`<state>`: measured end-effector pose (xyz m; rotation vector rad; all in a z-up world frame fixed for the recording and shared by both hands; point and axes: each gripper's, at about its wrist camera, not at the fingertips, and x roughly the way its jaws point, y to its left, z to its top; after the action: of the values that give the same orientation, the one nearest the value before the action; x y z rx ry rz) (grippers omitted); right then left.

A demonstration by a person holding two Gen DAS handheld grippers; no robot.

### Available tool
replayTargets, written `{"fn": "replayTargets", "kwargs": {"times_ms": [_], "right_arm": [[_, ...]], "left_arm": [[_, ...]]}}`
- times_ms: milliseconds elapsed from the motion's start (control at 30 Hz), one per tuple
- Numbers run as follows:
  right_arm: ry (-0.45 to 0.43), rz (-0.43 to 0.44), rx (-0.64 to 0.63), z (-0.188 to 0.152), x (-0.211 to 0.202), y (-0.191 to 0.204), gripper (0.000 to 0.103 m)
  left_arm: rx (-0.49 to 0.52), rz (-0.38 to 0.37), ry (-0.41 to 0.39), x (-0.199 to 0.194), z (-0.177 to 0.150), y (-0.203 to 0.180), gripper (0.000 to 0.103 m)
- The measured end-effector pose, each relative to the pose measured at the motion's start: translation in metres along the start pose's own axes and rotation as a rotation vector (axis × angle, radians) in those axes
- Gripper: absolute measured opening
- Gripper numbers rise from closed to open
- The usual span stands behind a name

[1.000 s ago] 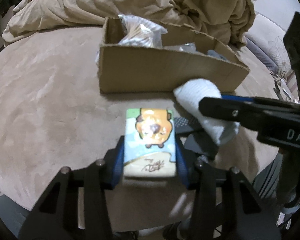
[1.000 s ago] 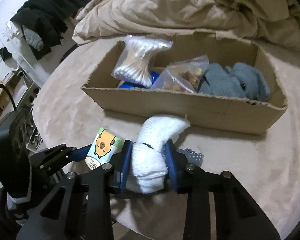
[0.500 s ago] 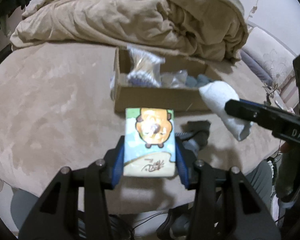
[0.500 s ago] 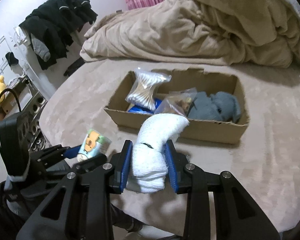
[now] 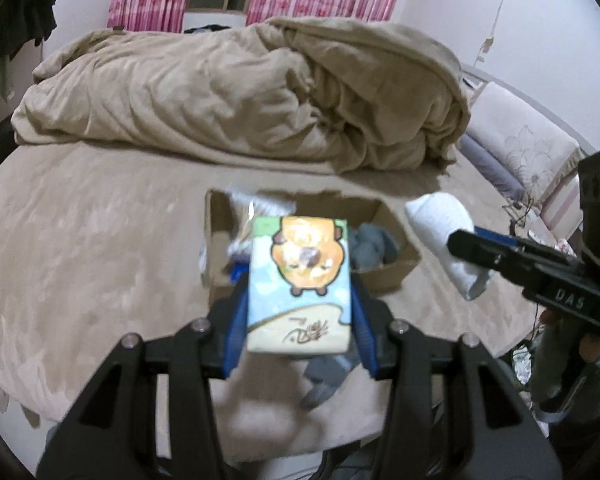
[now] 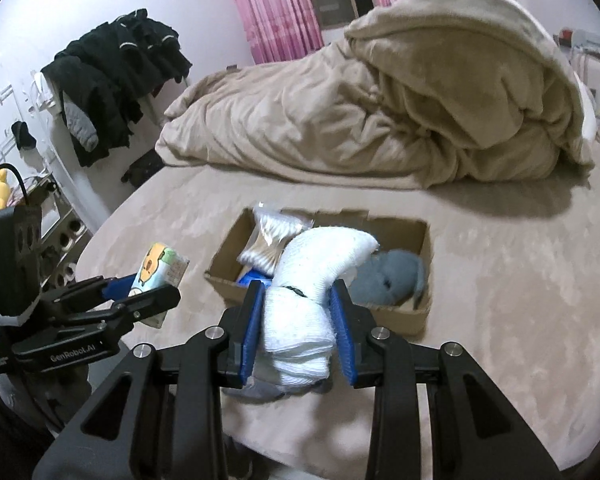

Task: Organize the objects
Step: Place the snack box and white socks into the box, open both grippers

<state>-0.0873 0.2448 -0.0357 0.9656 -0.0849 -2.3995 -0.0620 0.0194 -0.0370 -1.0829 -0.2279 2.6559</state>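
Observation:
My left gripper point(image 5: 298, 320) is shut on a tissue pack point(image 5: 298, 280) printed with an orange cartoon animal; it hangs above the bed, in front of the cardboard box point(image 5: 396, 268). My right gripper point(image 6: 300, 320) is shut on a rolled white sock point(image 6: 312, 280), also held in the air over the near side of the box point(image 6: 400, 316). Inside the box lie a bag of cotton swabs point(image 6: 268, 240) and a blue-grey cloth point(image 6: 388, 276). Each gripper shows in the other's view: the left gripper point(image 6: 152, 296) with its pack point(image 6: 160, 268), the right gripper point(image 5: 472, 248) with the sock point(image 5: 444, 220).
A dark grey sock point(image 5: 324, 376) lies on the tan bed cover point(image 5: 80, 240) below the left gripper. A heaped beige duvet point(image 6: 380, 112) fills the far side of the bed. Dark clothes point(image 6: 112, 76) hang on a rack at left, above a metal shelf point(image 6: 56, 232).
Both grippers have risen with their loads, so the box and bed look smaller and farther below. The curtains and wall have come into view. Both grips are unchanged.

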Motion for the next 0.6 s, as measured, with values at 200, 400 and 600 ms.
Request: {"fn": "replayTargets", "kwargs": {"times_ms": [200,400,600], "right_arm": [[-0.028,-0.020,-0.018,0.014,0.001,-0.008,0.035],[-0.030,-0.027,-0.013,0.026,0.019,-0.022,0.035],[-0.011,-0.031,0.010,0.029,0.043,-0.041,0.035]], "left_arm": [[0.007,-0.008,-0.011,0.016,0.021,-0.005,0.047],[0.012,-0.014,0.002,0.044,0.036,-0.007,0.047],[0.001,-0.052,0.035,0.083,0.043,-0.011,0.047]]}}
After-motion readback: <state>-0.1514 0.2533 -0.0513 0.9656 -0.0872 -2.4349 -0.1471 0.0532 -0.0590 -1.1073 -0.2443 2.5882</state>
